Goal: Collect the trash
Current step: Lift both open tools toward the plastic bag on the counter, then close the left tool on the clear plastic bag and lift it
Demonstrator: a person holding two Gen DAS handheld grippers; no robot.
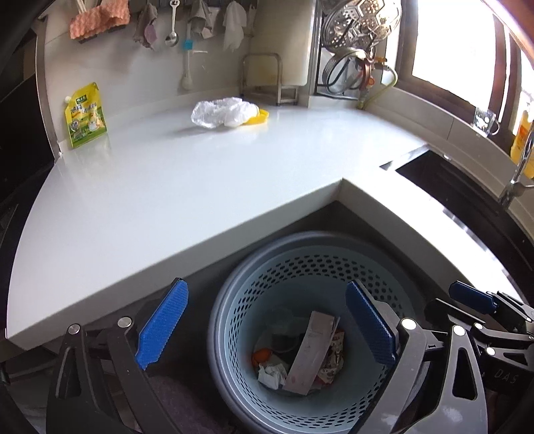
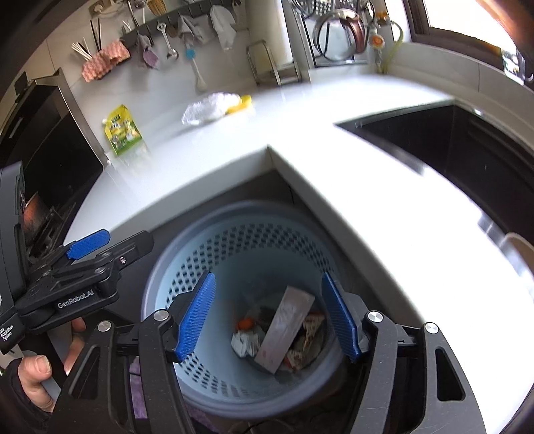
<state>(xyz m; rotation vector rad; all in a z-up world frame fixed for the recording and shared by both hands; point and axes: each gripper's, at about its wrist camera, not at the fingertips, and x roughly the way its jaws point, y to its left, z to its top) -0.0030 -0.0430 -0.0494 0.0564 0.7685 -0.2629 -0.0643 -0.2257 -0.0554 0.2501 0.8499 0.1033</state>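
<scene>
A pale blue perforated trash basket (image 1: pixel 233 300) (image 2: pixel 160 300) stands on the floor in the inner corner of the white counter (image 1: pixel 167 187) (image 2: pixel 350 160). In it lie a flat pinkish carton (image 1: pixel 312 354) (image 2: pixel 285 329), crumpled paper (image 1: pixel 272 372) and wrappers. My left gripper (image 1: pixel 267 327) hangs open above the basket, nothing between its blue pads. My right gripper (image 2: pixel 268 317) is open above it too, also empty. On the counter lie a crumpled clear plastic bag (image 1: pixel 220 112) (image 2: pixel 208 106) over a yellow piece (image 1: pixel 260 117), and a yellow-green pouch (image 1: pixel 85 115) (image 2: pixel 125 133) leaning at the wall.
A dark sink (image 1: pixel 450 187) (image 2: pixel 467 160) is sunk into the counter at the right, with a tap (image 1: pixel 519 167). Cloths and a spoon (image 1: pixel 172 23) hang on the back wall. A dish rack (image 1: pixel 357 43) and a small metal stand (image 1: pixel 267 76) fill the far corner. A hand (image 2: pixel 36 370) holds the left gripper.
</scene>
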